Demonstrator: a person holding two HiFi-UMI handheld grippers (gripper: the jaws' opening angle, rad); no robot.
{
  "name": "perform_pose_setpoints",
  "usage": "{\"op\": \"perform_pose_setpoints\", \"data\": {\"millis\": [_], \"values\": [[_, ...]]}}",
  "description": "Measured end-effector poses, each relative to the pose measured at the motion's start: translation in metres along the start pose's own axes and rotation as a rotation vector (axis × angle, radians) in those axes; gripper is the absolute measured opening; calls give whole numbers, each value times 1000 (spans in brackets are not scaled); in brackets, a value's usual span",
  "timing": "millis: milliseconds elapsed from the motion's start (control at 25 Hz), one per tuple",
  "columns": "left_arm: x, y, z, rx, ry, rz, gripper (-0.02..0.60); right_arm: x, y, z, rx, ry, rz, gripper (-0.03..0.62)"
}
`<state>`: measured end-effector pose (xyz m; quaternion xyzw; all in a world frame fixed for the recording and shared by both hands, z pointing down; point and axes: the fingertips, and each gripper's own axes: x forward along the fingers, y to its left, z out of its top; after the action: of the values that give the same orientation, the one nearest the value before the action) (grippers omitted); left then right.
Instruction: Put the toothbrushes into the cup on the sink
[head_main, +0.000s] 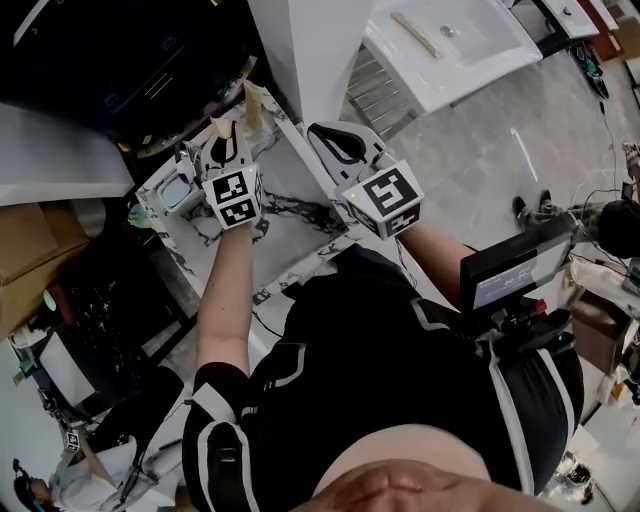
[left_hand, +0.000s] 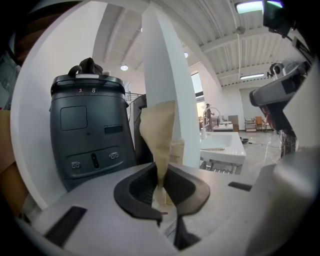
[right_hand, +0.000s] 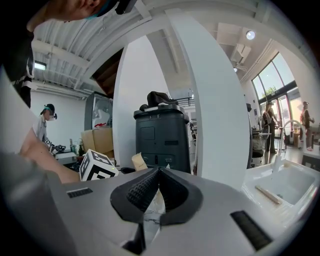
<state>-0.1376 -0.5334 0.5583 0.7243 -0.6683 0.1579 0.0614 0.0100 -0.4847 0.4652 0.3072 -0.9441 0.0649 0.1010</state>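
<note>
- The toothbrush (left_hand: 159, 137) is a flat tan thing that looks wrapped in paper. It stands up between the jaws of the left gripper (left_hand: 161, 182), above the marble counter (head_main: 290, 225).
- The left gripper's jaws are narrow and pinch only the low end of the toothbrush. That is a small hold, so the toothbrush could tip or slide out if the gripper swings fast.
- A second tan stick (head_main: 252, 102) stands just past the held one. What holds it up cannot be seen. The held toothbrush could bump it on the way.
- The cup (head_main: 178, 192) seems to be the clear thing on the counter, just beside the left gripper. It cannot be told if anything is inside it.
- The cup looks light, so a hard poke could knock it over. A tilted toothbrush could also hit the rim and miss the hole.
- The right gripper (right_hand: 156, 187) has its jaws pressed together with nothing in them. It hangs near the left one, so the two could knock together.
- Far off, a white sink (head_main: 470, 40) has a pale stick (head_main: 418, 34) lying on it.
- A dark grey machine (left_hand: 87, 130) stands behind the counter.
</note>
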Motion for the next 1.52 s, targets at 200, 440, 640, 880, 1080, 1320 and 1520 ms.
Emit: {"op": "perform_pose_setpoints", "data": {"millis": [200,440,640,880,1080,1320,1520], "values": [[5,-5,-18,-33,58,11,34,1,2,-3,0,-7,11,25],[13,-4,-38,-52,93,34,34,4,0,-10,1,11,15,25],[14,-4,-51,-69,111,47,34,2,0,-15,1,21,17,25],[15,-6,-52,-68,113,45,34,2,-1,-17,9,23,19,25],[16,-6,-51,-73,125,36,35,5,3,-15,10,23,24,25],[15,-9,-48,-69,106,29,115,5,3,-15,13,17,27,25],[2,-8,-39,-61,102,40,118,5,6,-7,16,7,31,25]]}}
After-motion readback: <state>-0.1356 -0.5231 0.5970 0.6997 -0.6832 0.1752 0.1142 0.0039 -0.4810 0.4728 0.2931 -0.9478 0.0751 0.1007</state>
